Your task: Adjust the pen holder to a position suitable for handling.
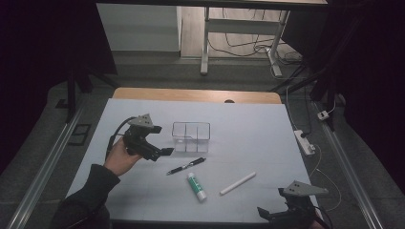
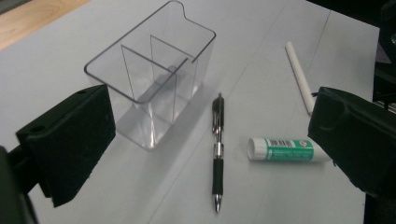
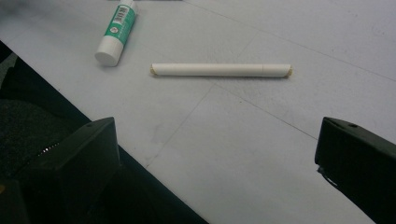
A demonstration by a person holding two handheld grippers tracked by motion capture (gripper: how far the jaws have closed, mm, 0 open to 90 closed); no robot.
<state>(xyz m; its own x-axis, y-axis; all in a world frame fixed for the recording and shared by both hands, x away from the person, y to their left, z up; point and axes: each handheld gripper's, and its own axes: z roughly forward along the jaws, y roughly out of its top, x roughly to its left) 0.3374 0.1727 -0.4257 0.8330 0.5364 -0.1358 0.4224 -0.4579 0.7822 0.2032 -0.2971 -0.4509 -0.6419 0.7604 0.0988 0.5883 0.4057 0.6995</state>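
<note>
The left hand-held gripper hangs above the bench toward its left edge, jaws spread wide and holding nothing, and in its own view the black pen sits squarely between them, so that looks like the pick it is lining up. The pen lies flat near the middle of the bench, just in front of the clear divided box, tip pointing toward the near edge. The box stands upright and open-topped with its compartments bare, probably where the loose things are meant to go. Just beside the pen on the near side lies the green-labelled glue stick, apart from it, and the white stick rests further toward the right edge. The right hand-held gripper waits low at the near right corner, jaws also wide and bare, aimed at that white stick; it seems parked there to leave the left one room. All three things lie flat and well separated, which should make a clean pinch easy.
</note>
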